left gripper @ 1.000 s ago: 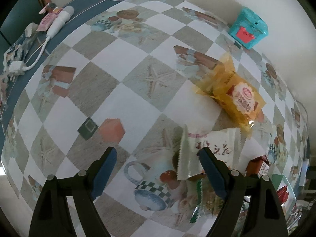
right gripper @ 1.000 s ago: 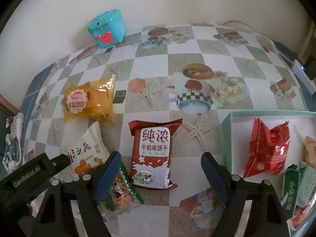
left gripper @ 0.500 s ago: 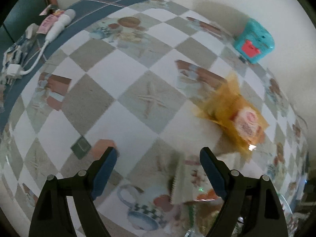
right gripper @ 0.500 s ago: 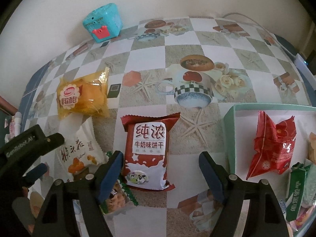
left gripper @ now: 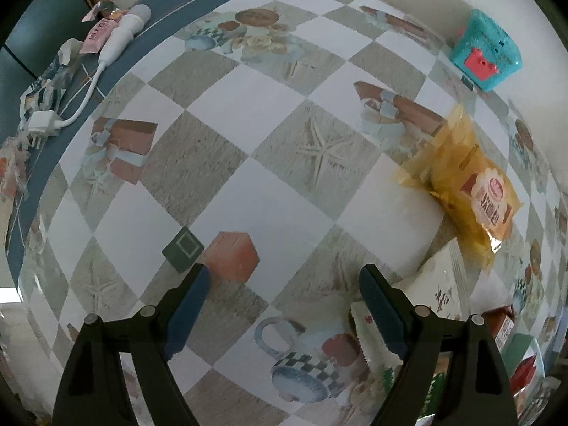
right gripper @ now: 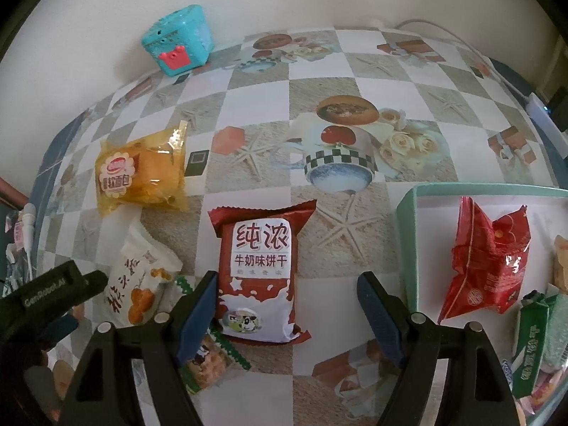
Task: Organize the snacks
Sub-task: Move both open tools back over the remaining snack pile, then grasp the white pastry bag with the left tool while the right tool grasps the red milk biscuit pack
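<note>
Right wrist view: the right gripper [right gripper: 285, 305] points down at the worktop [right gripper: 319, 71] with its jaws spread, and they have just been closing a little. The red biscuit pack [right gripper: 261, 273] lies flat in the lower middle of the frame, its bottom end between the two jaws. The blue pad on the left sits just beside the pack's edge; I cannot tell if it touches. The pad on the right is well apart from it. A small green-edged cookie pack [right gripper: 206, 362] pokes out under the left finger. A white snack bag [right gripper: 140, 280] lies at lower left, and a yellow bread pack [right gripper: 142, 174] is above it at the left. At the right edge is a teal tray [right gripper: 408, 241] with a red bag [right gripper: 490, 266] and a green pack [right gripper: 532, 340] in it. A teal toy box [right gripper: 177, 39] stands at the upper left by the wall. The black body of the left gripper [right gripper: 49, 294] shows at the lower left.

In the left wrist view the left gripper [left gripper: 284, 293] has its jaws spread wide with only the checked cloth between them. The white snack bag [left gripper: 440, 294] lies just beside and partly behind the right-hand finger, at lower right. The yellow bread pack [left gripper: 468, 191] is at the right, the teal toy box [left gripper: 484, 56] at the upper right. A white plug and cable [left gripper: 71, 106] lie at the upper left
</note>
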`<state>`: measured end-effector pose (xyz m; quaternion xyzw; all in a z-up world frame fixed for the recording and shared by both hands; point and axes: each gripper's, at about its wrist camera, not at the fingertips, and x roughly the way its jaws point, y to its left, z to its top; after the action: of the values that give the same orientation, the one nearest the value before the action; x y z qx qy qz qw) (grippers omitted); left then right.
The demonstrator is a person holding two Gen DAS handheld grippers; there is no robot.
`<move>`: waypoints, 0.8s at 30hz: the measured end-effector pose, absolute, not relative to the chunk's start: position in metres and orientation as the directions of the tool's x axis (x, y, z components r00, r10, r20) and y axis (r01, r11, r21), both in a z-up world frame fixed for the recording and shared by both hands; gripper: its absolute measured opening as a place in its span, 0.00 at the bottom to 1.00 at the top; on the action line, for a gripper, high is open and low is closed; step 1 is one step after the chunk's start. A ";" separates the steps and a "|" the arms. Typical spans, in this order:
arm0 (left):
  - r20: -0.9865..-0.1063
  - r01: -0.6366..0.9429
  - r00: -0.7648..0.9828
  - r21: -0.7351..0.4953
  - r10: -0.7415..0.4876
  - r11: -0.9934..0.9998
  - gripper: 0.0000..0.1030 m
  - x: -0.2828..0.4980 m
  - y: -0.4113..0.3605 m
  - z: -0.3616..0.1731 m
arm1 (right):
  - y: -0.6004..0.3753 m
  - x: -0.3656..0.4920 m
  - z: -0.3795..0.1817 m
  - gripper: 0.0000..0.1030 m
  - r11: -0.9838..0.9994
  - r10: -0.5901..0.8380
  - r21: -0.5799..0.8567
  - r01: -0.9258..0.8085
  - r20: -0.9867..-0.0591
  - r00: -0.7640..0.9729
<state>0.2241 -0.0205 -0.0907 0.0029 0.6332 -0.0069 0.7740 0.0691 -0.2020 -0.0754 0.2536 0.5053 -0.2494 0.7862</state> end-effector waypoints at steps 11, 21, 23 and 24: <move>-0.968 0.143 0.218 -0.091 -0.121 0.986 0.84 0.213 -0.033 -0.073 | -0.205 0.065 -0.074 0.50 0.733 -0.156 0.131 0.667 -0.923 0.352; -0.972 0.361 0.180 -0.080 -0.154 0.929 0.84 0.193 -0.078 -0.082 | -0.207 0.064 -0.075 0.50 0.730 -0.148 0.140 0.669 -0.923 0.355; -0.971 0.365 0.174 -0.091 -0.165 0.926 0.84 0.193 -0.079 -0.082 | -0.207 0.063 -0.075 0.50 0.731 -0.149 0.138 0.669 -0.924 0.353; -0.971 0.364 0.170 -0.096 -0.168 0.926 0.84 0.191 -0.081 -0.083 | -0.207 0.063 -0.075 0.50 0.731 -0.149 0.137 0.668 -0.924 0.353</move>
<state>0.1915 -0.0809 -0.0828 0.0792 0.6201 -0.1747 0.7607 0.0634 -0.2069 -0.0749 0.2570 0.5049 -0.2616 0.7814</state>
